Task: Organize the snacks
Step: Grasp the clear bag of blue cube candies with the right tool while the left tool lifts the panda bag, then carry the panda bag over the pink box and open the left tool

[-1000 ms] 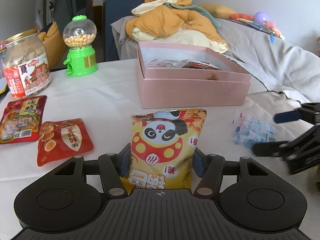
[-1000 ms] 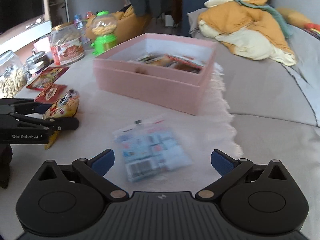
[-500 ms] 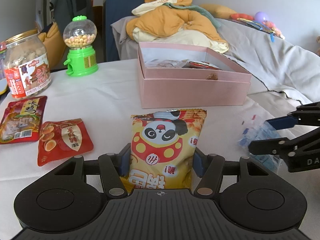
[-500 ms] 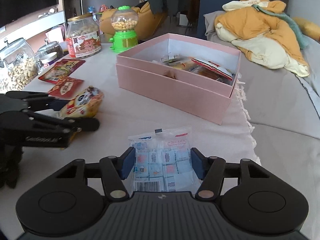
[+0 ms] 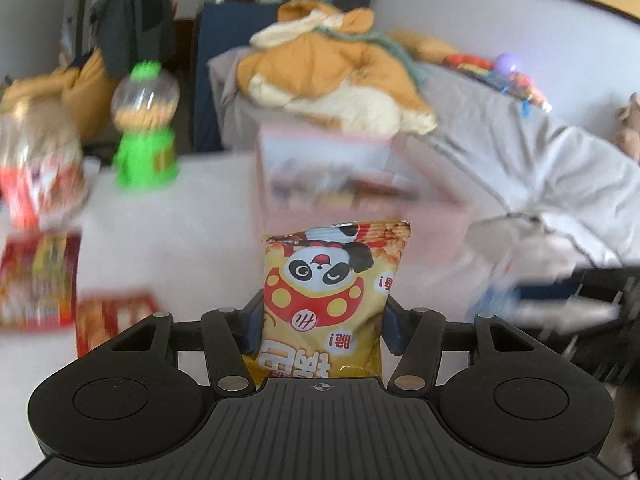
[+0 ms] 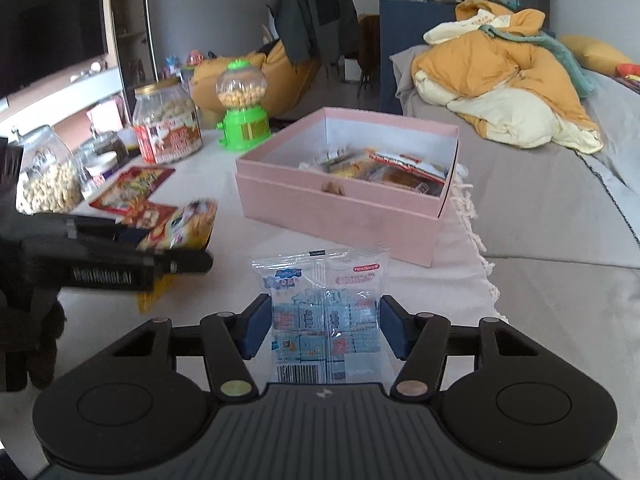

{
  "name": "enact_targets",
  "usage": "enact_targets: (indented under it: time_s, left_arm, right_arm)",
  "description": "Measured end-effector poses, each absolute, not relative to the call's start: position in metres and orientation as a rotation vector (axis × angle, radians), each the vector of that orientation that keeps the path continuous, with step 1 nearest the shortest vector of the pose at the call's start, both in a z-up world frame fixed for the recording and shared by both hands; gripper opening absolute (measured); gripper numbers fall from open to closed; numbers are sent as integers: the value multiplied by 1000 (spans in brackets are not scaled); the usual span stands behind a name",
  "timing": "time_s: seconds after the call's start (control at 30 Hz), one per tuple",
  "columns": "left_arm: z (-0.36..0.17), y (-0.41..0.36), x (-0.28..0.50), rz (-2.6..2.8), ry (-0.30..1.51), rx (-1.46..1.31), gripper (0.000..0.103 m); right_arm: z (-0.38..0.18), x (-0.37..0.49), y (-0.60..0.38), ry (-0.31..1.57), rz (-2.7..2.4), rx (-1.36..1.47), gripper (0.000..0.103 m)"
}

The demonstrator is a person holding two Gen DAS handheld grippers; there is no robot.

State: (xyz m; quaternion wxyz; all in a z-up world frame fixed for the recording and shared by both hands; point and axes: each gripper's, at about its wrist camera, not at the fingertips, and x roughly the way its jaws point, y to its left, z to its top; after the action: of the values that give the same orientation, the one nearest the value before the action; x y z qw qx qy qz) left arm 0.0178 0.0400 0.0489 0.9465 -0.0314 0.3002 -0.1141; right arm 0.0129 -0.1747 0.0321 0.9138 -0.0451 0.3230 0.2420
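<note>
While the whole near end of the room is taken up by a grey-covered sofa (image 6: 540, 200), a heap of orange and cream bedding (image 6: 500, 80) lies bunched on its far part. Spread over the seat is a white cloth (image 6: 248, 248) with a fringed edge, and on it sits an open pink cardboard box (image 6: 344, 200), already holding several snack packets (image 6: 384, 168). Left of the box stand a clear plastic jar with a red label (image 6: 168, 124) and a green toy gumball dispenser (image 6: 242, 110); nearer the edge are a glass jar of pale nuts (image 6: 46, 176) and two flat red snack packets (image 6: 134, 184).

Both tools are off the cloth, well short of the box. The left gripper (image 5: 322, 322) is tightening at this moment, its blue pads pressing both sides of a yellow chip bag with a panda face (image 5: 332, 292), which stands upright between them; in that view everything behind is smeared with blur. From the right wrist view the same bag shows as a blurred shape at the left, sticking out past the black fingers.

The right gripper (image 6: 322, 328) is clenched on a clear packet of small blue-wrapped sweets (image 6: 324, 308), pads squeezing its sides, barcode end nearest the camera, top seam pointing toward the pink box.
</note>
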Motion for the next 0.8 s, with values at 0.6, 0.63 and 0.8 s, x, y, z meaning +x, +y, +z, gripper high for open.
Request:
enact_targets:
  time_s: [0.6, 0.63, 0.8]
  left_arm:
    - [72, -6, 170, -280, 587, -279, 64]
    - [68, -4, 168, -291, 602, -265, 64]
    - [64, 21, 150, -311, 544, -271, 65]
  right_arm:
    - [33, 26, -174, 650, 450, -96, 58]
    - [32, 26, -174, 653, 451, -92, 58]
    - [29, 31, -169, 679, 436, -109, 41]
